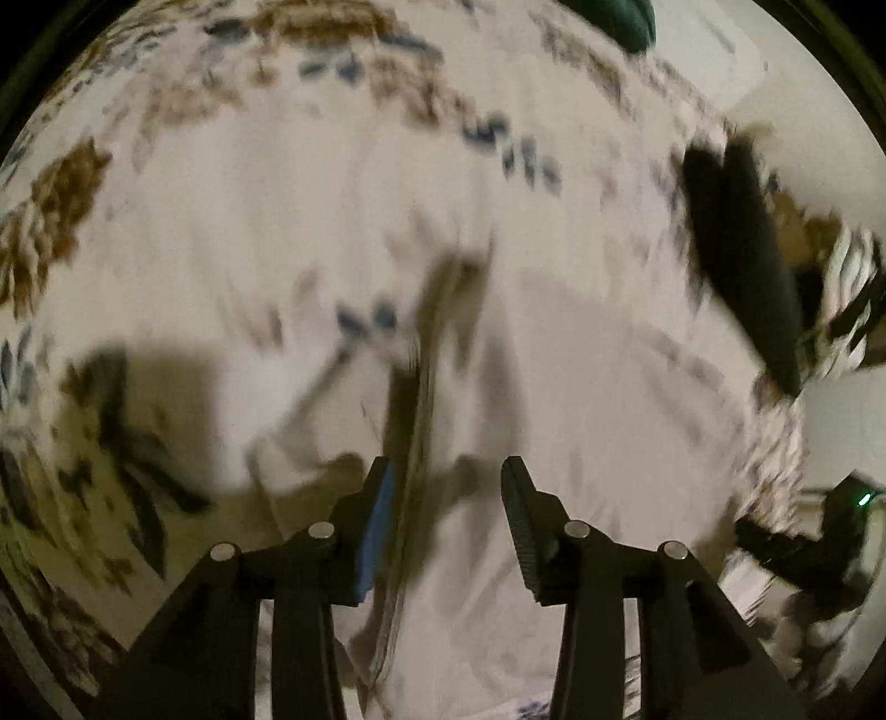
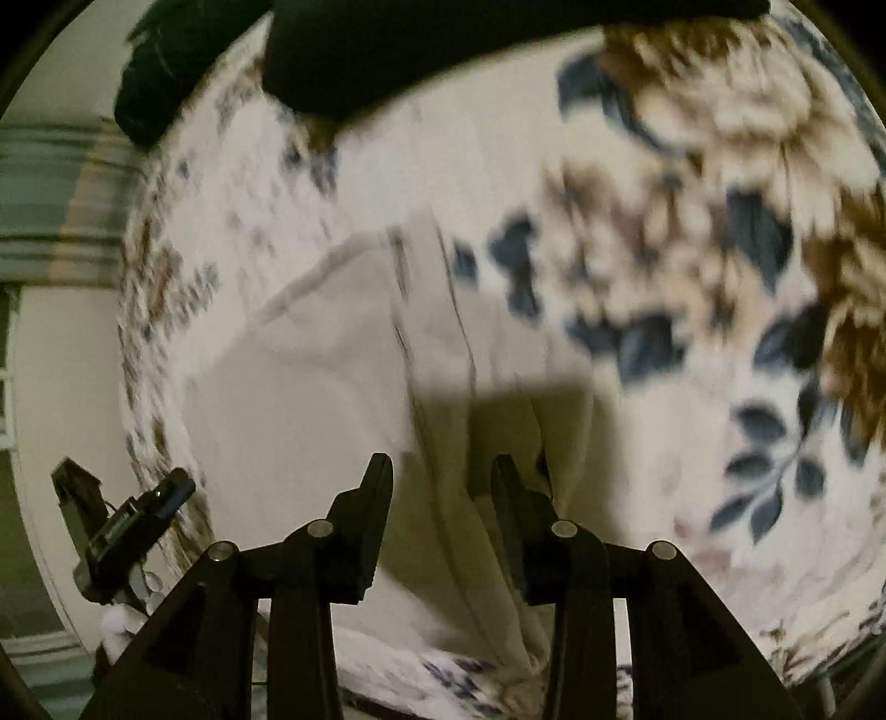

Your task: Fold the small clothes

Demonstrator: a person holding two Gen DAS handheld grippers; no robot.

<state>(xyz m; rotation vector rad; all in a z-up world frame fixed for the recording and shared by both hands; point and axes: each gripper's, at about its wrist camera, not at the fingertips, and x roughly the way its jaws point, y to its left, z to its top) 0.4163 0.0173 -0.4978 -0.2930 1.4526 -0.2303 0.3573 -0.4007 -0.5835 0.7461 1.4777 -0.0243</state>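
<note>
left wrist view: left gripper [image 1: 448, 471] jaws apart, blurred fold of white garment [image 1: 554, 399] between them, not pressed | right wrist view: right gripper [image 2: 440, 468] jaws apart over the garment's bunched edge, lying on floral blanket [image 2: 692, 232] | dark cushion [image 2: 387, 50] only here | containers: none seen

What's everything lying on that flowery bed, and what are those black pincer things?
blanket: one, white with brown flowers and dark blue leaves, covering the bed
garment: one, off-white, creased, spread on the blanket under both grippers
dark items: at least two, black or dark green, at the blanket's far edge; too blurred to identify
left gripper: one, black with one blue pad, jaws apart over the garment's folds
right gripper: one, black, jaws apart with a ridge of the garment between
</note>
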